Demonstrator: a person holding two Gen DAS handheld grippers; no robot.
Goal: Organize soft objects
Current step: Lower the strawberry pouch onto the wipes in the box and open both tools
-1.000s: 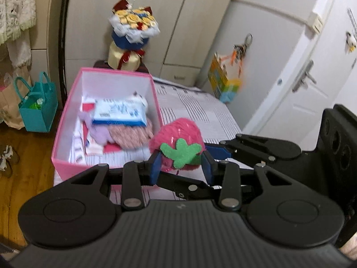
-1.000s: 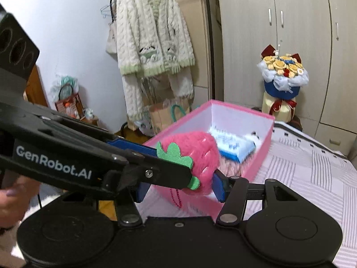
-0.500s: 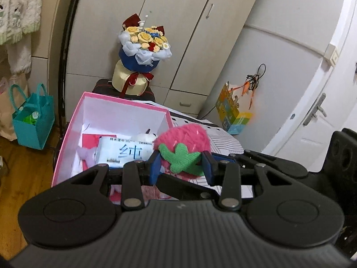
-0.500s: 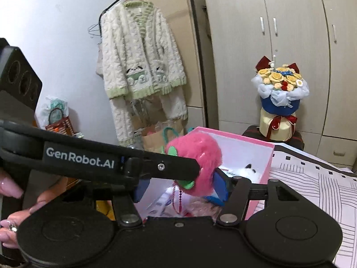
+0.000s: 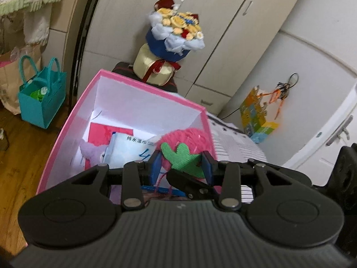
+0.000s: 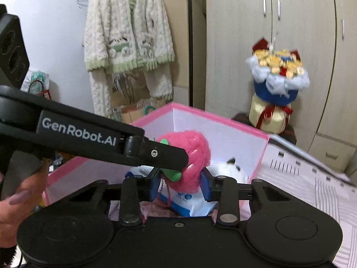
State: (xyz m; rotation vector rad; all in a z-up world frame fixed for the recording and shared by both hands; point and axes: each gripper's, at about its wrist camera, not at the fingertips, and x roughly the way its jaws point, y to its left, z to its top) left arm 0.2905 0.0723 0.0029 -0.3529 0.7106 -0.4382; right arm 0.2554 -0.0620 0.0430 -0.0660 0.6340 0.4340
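A fluffy pink strawberry plush (image 5: 187,138) with a green felt leaf hangs over the open pink box (image 5: 151,90). My left gripper (image 5: 180,163) is shut on it at the leaf end. In the right wrist view the strawberry plush (image 6: 189,151) also sits between the blue pads of my right gripper (image 6: 180,183). Those jaws are closing and the pads touch the plush's sides. The left gripper's finger (image 6: 156,154) crosses in from the left. Inside the box (image 6: 223,120) lie a tissue pack (image 5: 129,147), a lilac plush (image 5: 91,149) and a white plush (image 6: 225,169).
A flower bouquet (image 5: 176,33) stands on a dark stool behind the box, against wardrobe doors. A teal bag (image 5: 42,96) sits on the wooden floor at left. Striped bedding (image 6: 301,178) lies right of the box. A cream cardigan (image 6: 127,33) hangs behind. A person's hand (image 6: 17,201) holds the left gripper.
Both grippers have carried the strawberry plush forward and down, from beside the box's near wall to over its inside. The right jaws have narrowed onto the plush.
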